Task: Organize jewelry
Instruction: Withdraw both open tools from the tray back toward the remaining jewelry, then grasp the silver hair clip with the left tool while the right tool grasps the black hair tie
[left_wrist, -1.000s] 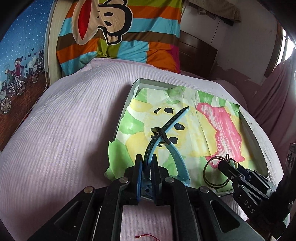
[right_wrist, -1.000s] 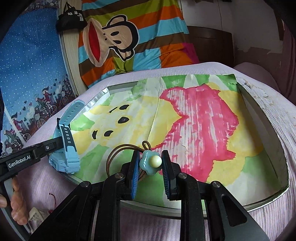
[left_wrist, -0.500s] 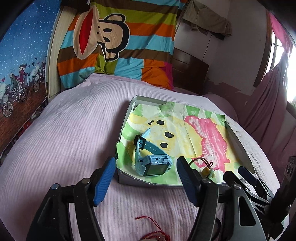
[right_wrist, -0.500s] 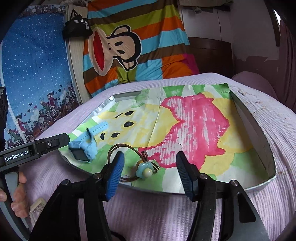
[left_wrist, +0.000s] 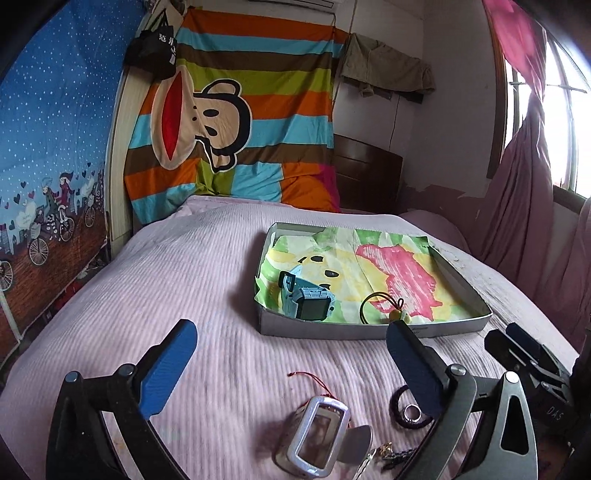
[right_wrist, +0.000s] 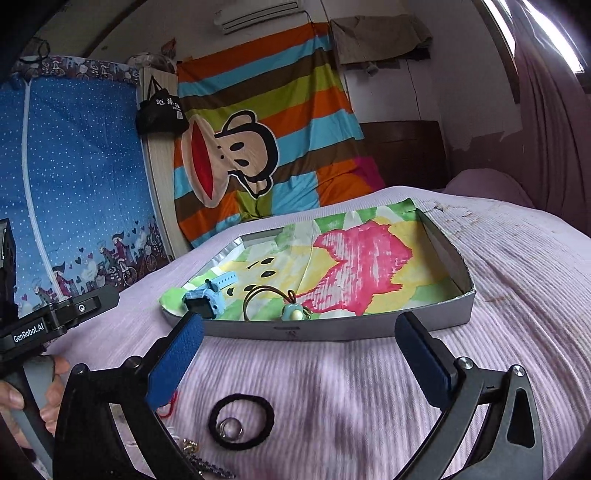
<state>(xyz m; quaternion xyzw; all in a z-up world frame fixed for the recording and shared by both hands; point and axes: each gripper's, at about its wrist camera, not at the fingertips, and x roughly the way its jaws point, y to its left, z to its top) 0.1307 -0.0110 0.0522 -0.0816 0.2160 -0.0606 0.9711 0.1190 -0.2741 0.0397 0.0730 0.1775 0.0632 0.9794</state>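
Pink bedspread (left_wrist: 184, 295) carries tray (right_wrist: 332, 330); watch (left_wrist: 308, 301) and flower cord (right_wrist: 291, 312) are placed inside. Left gripper (left_wrist: 291, 369) and right gripper (right_wrist: 299, 354) are spread, empty. Next pick judged: hair tie (right_wrist: 240, 421) with ring (right_wrist: 229, 430), short of tray.

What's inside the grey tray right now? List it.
In the tray, on a painted paper liner: a blue smartwatch and a brown cord loop with a blue flower charm. The liner covers the tray floor, so anything beneath it is hidden.
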